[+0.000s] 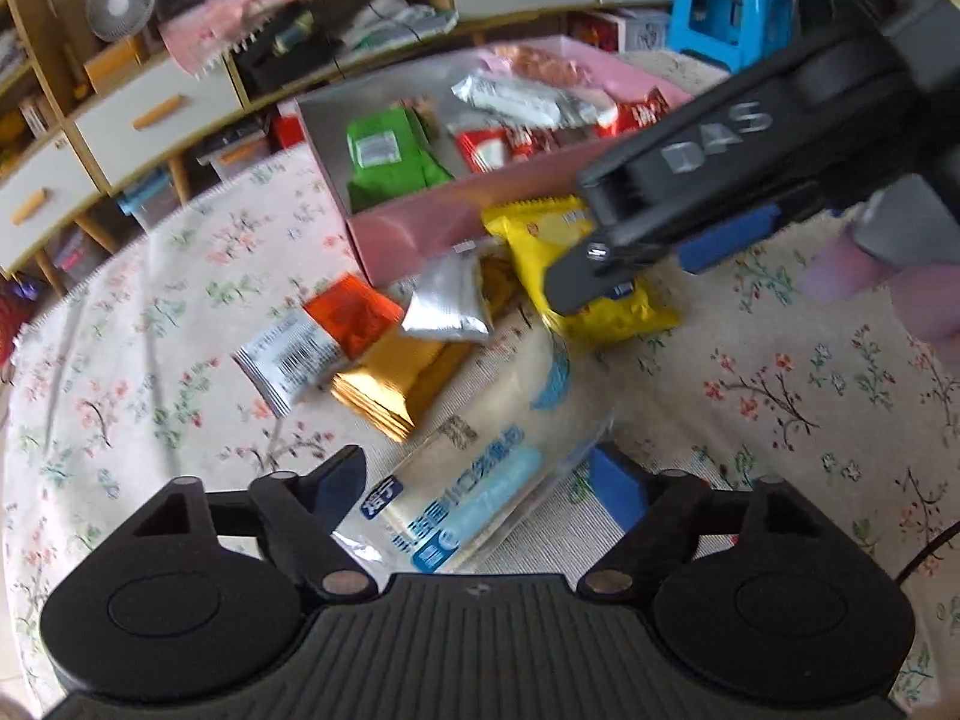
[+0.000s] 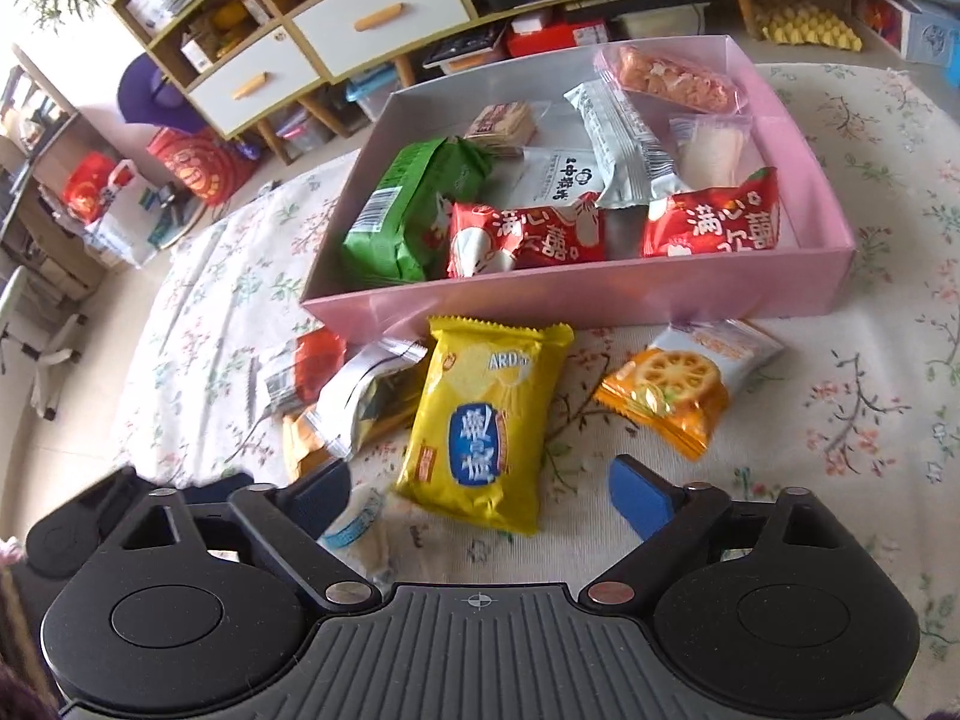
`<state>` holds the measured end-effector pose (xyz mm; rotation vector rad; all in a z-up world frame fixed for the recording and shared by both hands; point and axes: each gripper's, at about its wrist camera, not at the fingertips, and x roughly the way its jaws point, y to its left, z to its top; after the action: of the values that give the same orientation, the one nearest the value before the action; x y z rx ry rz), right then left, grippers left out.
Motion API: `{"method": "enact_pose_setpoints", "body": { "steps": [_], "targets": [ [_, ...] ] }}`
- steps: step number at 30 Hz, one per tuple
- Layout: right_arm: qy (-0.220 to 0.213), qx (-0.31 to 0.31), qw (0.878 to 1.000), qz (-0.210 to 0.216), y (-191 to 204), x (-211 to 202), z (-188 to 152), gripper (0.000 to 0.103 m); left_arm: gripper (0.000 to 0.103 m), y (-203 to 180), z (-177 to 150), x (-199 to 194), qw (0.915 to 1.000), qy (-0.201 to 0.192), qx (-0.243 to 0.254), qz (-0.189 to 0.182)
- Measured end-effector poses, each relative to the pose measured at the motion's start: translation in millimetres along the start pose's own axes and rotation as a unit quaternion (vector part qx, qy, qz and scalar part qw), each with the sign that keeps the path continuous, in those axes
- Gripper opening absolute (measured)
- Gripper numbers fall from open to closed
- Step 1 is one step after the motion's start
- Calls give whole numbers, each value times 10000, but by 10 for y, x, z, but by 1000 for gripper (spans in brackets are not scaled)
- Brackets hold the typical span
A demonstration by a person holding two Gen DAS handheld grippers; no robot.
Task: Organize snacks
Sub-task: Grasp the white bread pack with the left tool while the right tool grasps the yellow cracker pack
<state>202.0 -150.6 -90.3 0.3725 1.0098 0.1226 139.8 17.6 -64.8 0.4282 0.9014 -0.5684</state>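
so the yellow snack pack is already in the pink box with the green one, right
Not quite. The yellow snack pack lies on the tablecloth in front of the pink box, not in it, as the right wrist view shows. The green pack is inside the box.

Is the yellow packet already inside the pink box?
No, the yellow packet lies on the cloth in front of the pink box, outside its near wall.
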Motion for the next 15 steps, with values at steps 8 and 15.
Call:
{"method": "enact_pose_setpoints", "body": {
  "steps": [8,15],
  "targets": [
    [-153,-115,9998,-106,79,104,-24,56,61,-52,-78,-98,9984,220,-56,-517],
    [-205,-146,9997,-12,84,69,-35,55,59,-129,-103,-148,9983,275,-235,-448]
  ]
}}
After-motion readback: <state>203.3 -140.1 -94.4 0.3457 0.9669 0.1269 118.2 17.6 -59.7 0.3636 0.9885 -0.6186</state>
